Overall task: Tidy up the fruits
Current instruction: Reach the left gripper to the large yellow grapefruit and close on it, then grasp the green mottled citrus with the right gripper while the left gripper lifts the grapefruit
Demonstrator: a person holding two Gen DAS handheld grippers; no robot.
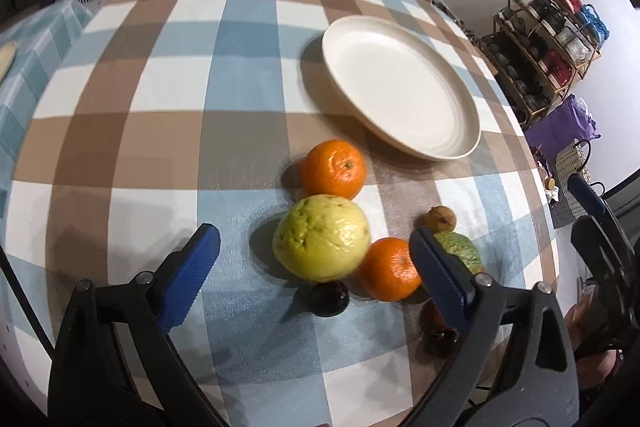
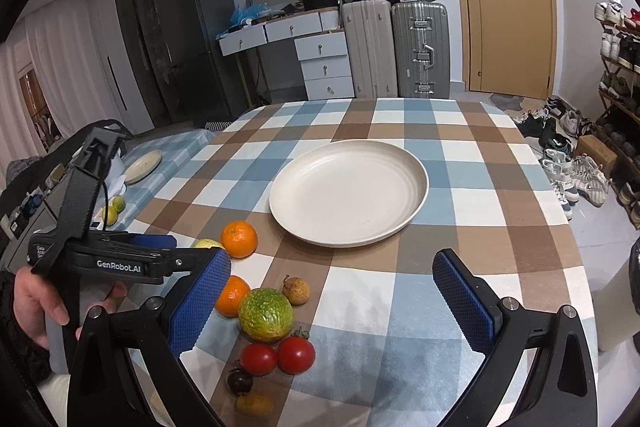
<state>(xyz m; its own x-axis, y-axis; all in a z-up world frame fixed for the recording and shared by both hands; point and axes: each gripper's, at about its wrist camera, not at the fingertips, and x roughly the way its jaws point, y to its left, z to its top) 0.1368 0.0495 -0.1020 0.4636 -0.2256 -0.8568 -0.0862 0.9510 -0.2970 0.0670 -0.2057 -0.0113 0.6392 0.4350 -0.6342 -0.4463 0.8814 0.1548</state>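
On the checked tablecloth, the spread left gripper flanks the stem-up yellow fruit.

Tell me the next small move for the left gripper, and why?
Probably lower the left gripper around the big yellow-green fruit and close. Its jaws stand open with that fruit centred between them, nothing gripped yet. The white plate beyond is bare, and the orange touching the fruit may get nudged.
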